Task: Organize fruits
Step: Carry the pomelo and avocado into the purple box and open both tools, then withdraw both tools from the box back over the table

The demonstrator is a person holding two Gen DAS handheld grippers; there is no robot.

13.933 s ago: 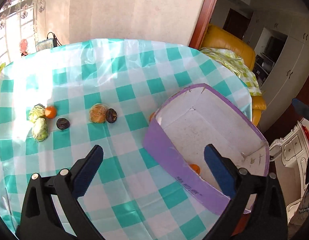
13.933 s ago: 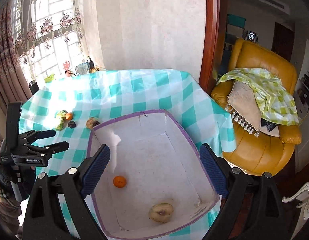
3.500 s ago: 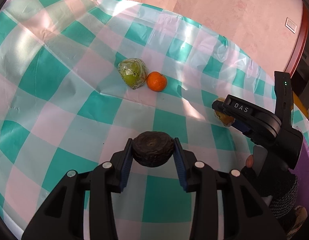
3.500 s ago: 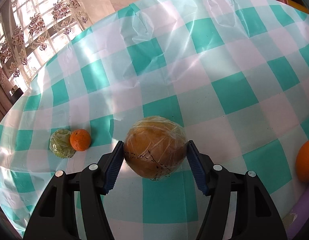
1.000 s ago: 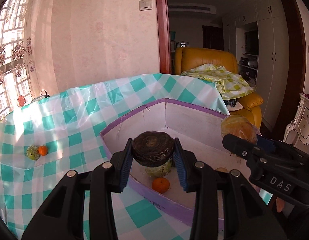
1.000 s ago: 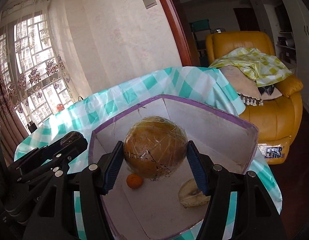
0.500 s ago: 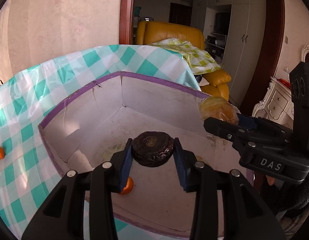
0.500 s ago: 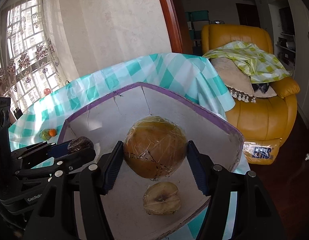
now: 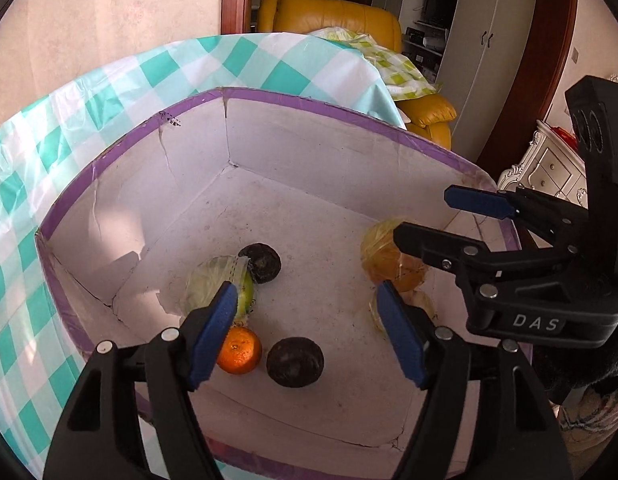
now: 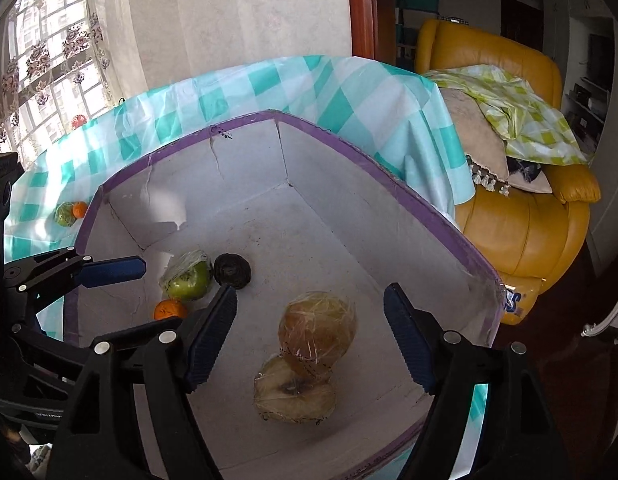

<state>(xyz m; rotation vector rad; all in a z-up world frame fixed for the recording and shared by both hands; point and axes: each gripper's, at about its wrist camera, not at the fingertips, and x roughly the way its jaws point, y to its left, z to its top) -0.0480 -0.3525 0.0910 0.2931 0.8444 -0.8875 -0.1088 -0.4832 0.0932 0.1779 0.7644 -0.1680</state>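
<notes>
A white box with a purple rim [image 9: 309, 100] [image 10: 389, 176] sits on the checked table. My left gripper [image 9: 309, 336] is open and empty above it; a dark fruit [image 9: 295, 362] lies on the box floor between its fingers, beside an orange [image 9: 239, 350], a wrapped green fruit [image 9: 213, 280] and another dark fruit [image 9: 263, 257]. My right gripper [image 10: 309, 336] is open and empty above a wrapped brown fruit [image 10: 317, 330], which rests against a pale wrapped fruit [image 10: 295, 394]. The right gripper also shows in the left wrist view [image 9: 437, 220].
A wrapped green fruit [image 10: 65, 214] and a small orange [image 10: 80, 209] lie on the tablecloth [image 10: 269, 80] left of the box. A yellow armchair [image 10: 521, 216] with a checked cloth stands right of the table. White cabinets [image 9: 549, 164] stand beyond.
Both grippers have opened. The dark fruit has dropped from the left gripper and the wrapped brown fruit from the right gripper onto the box floor. Both grippers sit lower over the box.
</notes>
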